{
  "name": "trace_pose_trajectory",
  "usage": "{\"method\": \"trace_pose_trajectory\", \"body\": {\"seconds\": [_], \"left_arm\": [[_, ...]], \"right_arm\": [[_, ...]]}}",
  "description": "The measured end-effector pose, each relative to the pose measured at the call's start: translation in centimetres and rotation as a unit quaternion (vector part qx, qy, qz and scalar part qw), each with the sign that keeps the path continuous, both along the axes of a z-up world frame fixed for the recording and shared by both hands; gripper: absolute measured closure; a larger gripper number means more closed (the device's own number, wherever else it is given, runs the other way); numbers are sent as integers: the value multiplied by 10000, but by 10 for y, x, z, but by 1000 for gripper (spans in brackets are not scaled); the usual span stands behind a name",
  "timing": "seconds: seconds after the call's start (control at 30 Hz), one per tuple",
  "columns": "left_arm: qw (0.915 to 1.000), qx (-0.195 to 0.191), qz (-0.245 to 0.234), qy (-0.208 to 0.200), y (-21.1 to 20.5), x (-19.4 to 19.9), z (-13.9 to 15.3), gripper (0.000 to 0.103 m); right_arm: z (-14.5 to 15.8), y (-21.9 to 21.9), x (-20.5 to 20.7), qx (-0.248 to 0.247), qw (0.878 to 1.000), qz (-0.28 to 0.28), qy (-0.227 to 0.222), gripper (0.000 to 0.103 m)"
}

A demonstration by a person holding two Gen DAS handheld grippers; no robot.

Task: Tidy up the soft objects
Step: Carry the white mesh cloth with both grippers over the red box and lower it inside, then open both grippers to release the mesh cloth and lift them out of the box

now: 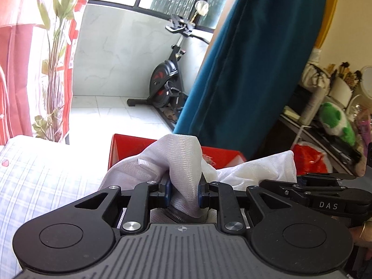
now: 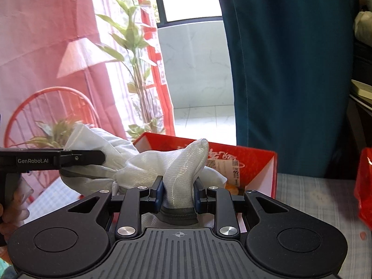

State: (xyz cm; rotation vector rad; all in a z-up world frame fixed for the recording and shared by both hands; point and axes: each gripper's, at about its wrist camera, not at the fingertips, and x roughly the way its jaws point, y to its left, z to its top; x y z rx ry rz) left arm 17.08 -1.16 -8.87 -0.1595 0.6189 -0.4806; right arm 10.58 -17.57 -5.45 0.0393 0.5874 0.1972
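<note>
A white mesh cloth bag [image 1: 181, 158] with a grey zipper edge is held up between both grippers over a red box [image 1: 130, 146]. My left gripper [image 1: 184, 195] is shut on one bunched fold of it. My right gripper [image 2: 178, 195] is shut on another fold of the same white mesh bag [image 2: 183, 165]. The right gripper also shows side-on at the right of the left wrist view [image 1: 300, 181]. The left gripper shows at the left of the right wrist view [image 2: 102, 157]. The red box [image 2: 260, 169] stands open behind the cloth, with printed paper inside.
A checked bedsheet [image 1: 46, 186] lies below. A teal curtain [image 1: 244, 81] hangs behind the box. An exercise bike [image 1: 167, 81] stands on the balcony. A green plush toy [image 1: 334, 121] sits on a cluttered shelf at right. A red bag [image 2: 365, 186] lies at right.
</note>
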Motion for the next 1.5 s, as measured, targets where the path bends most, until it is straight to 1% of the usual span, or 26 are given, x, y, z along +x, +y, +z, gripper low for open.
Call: {"method": "trace_pose_trajectory", "body": {"seconds": [0.1, 0.27, 0.37, 0.53, 0.67, 0.77, 0.93, 1.07, 1.27, 1.5], "left_arm": [[9999, 18, 51, 133, -5, 26, -8, 81], [9990, 176, 87, 402, -12, 64, -25, 81], [9979, 194, 105, 613, -12, 81, -34, 81], [9955, 230, 130, 911, -11, 97, -48, 80], [9944, 287, 74, 1015, -14, 101, -54, 79], [9943, 355, 17, 1006, -17, 101, -56, 76], [9945, 428, -63, 950, -21, 102, -56, 76], [9949, 554, -105, 836, -25, 98, -54, 70], [9951, 657, -119, 727, -28, 94, -51, 69], [9945, 776, -175, 687, -32, 90, -52, 69]], "right_arm": [[-10, -5, 28, -159, 9999, -17, 61, 80], [-29, -13, 72, -231, 9992, -216, 248, 81], [-41, -16, 93, -285, 9985, -278, 372, 81], [-55, -19, 117, -477, 9965, -342, 599, 82], [-65, -25, 127, -563, 9940, -502, 796, 84], [-72, -26, 129, -576, 9930, -516, 895, 84], [-75, -20, 134, -680, 9912, -519, 1008, 84], [-77, -16, 140, -735, 9897, -432, 1150, 84], [-83, -13, 148, -768, 9858, -317, 1462, 85], [-90, -16, 153, -708, 9819, -357, 1718, 84]]}}
